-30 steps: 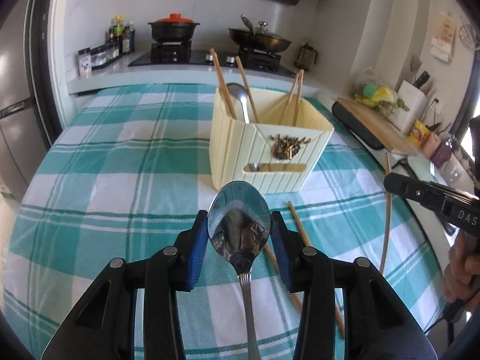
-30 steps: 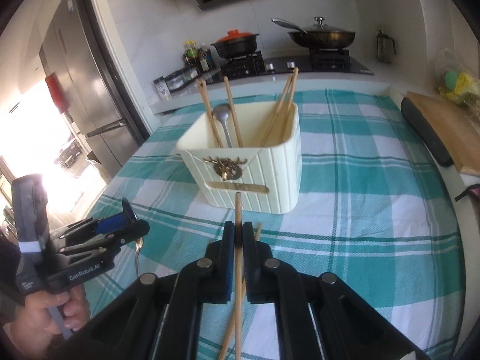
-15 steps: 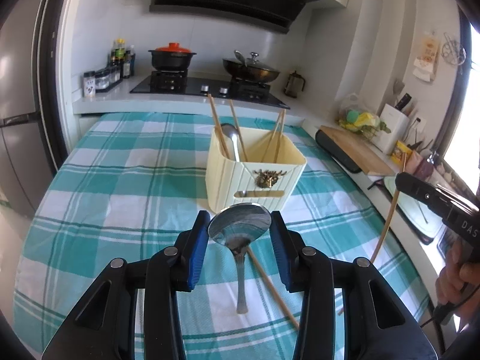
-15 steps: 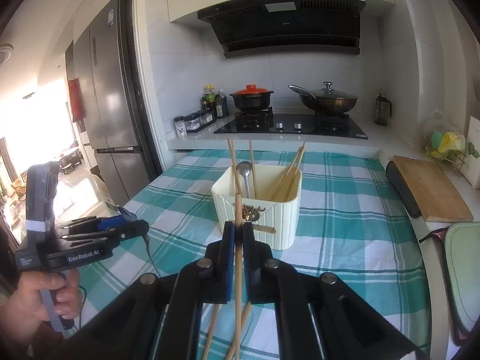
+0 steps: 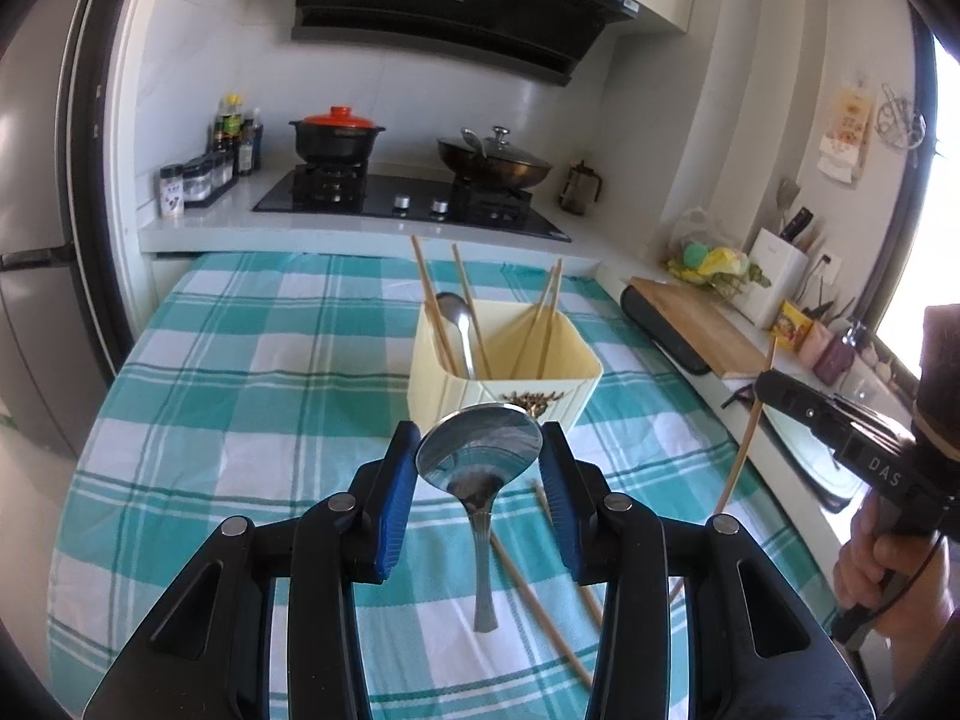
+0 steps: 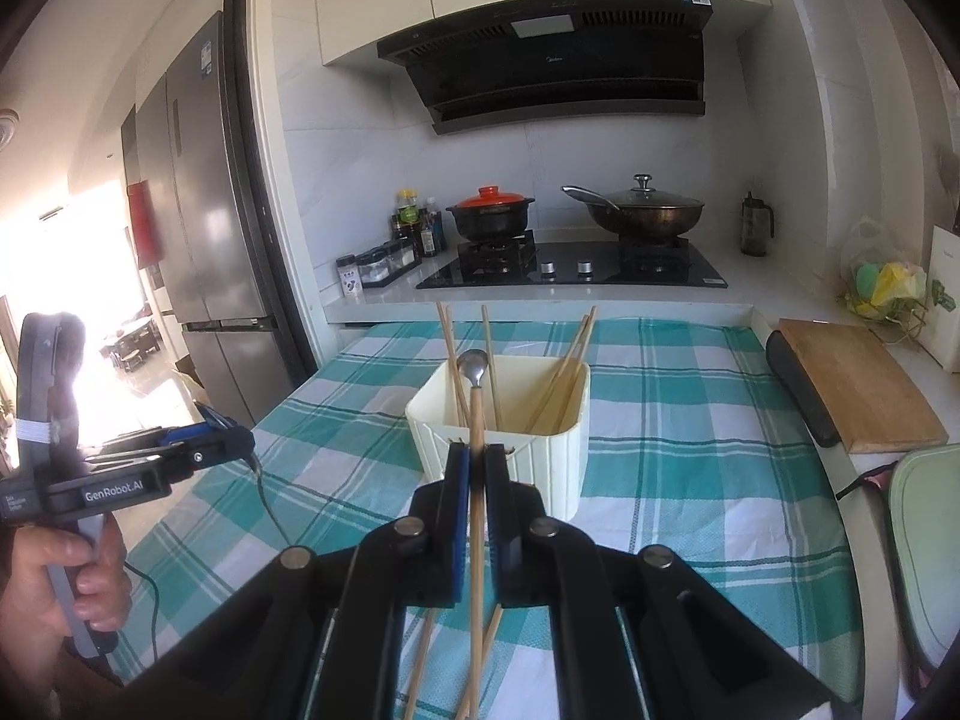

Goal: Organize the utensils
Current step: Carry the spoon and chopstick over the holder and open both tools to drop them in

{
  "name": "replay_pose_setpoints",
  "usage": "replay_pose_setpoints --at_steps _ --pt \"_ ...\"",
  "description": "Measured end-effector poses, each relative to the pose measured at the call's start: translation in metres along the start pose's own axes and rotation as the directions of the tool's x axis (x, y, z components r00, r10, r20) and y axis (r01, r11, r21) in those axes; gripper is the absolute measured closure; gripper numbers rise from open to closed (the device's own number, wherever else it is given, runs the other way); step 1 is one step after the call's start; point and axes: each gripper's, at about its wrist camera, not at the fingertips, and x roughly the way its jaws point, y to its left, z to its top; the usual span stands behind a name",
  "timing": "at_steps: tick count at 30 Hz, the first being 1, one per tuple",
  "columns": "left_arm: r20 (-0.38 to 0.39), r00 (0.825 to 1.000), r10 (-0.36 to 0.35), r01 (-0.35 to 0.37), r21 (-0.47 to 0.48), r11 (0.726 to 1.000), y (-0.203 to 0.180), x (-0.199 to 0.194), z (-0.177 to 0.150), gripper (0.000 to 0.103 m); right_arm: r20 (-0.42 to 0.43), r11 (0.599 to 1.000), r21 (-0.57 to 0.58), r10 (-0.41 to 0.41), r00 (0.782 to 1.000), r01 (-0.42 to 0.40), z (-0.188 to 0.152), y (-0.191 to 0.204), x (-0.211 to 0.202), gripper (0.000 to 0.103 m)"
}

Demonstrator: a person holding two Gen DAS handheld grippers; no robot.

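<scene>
Higher now: spoon (image 5: 478,461) (between fingers (image 5: 398,498))

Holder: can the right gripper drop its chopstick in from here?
Probably yes. The holder is open-topped, with room among its chopsticks, straight ahead of the right gripper clamping the chopstick.

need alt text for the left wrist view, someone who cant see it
The left tongs hold a metal spoon by its bowl, handle hanging down, above a teal checked tablecloth. Ahead stands a cream utensil holder with chopsticks and a spoon; loose chopsticks lie below.
</scene>
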Motion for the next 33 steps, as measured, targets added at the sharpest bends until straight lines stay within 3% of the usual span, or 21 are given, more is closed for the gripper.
replay_pose_setpoints --at_steps 7,15,21,26,31,32,33 --pt "0.089 0.996 -0.025 0.024 0.005 1.000 0.002 -0.010 0.064 0.063 0.100 0.998 -0.061 -0.010 0.995 0.016 0.061 0.001 0.008 0.098" --pt "0.198 0.980 0.004 -0.012 0.040 0.999 -0.008 0.008 0.141 0.063 0.204 0.996 -0.090 0.006 0.979 0.013 0.145 0.003 0.043 0.098" --pt "0.153 0.988 0.027 -0.031 0.022 0.999 -0.003 0.067 0.157 0.063 0.241 0.992 -0.126 0.020 0.970 0.011 0.161 -0.001 0.097 0.098" --pt "0.018 0.999 0.037 -0.037 -0.002 0.999 0.007 0.129 0.140 0.063 0.090 0.995 -0.091 0.045 0.995 -0.037 0.142 -0.018 0.156 0.098" --pt "-0.108 0.992 0.059 -0.058 0.011 0.998 0.010 0.177 0.113 0.061 -0.086 0.997 -0.034 0.070 0.994 -0.073 0.108 -0.035 0.213 0.097" --pt "-0.115 0.991 0.069 -0.068 0.013 0.998 0.010 0.180 0.109 0.059 -0.118 0.997 -0.003 0.081 0.990 -0.082 0.102 -0.040 0.224 0.094" --pt "-0.121 0.990 0.073 -0.071 0.016 0.997 0.011 0.181 0.105 0.048 -0.141 0.997 0.016 0.079 0.987 -0.077 0.098 -0.044 0.231 0.089"
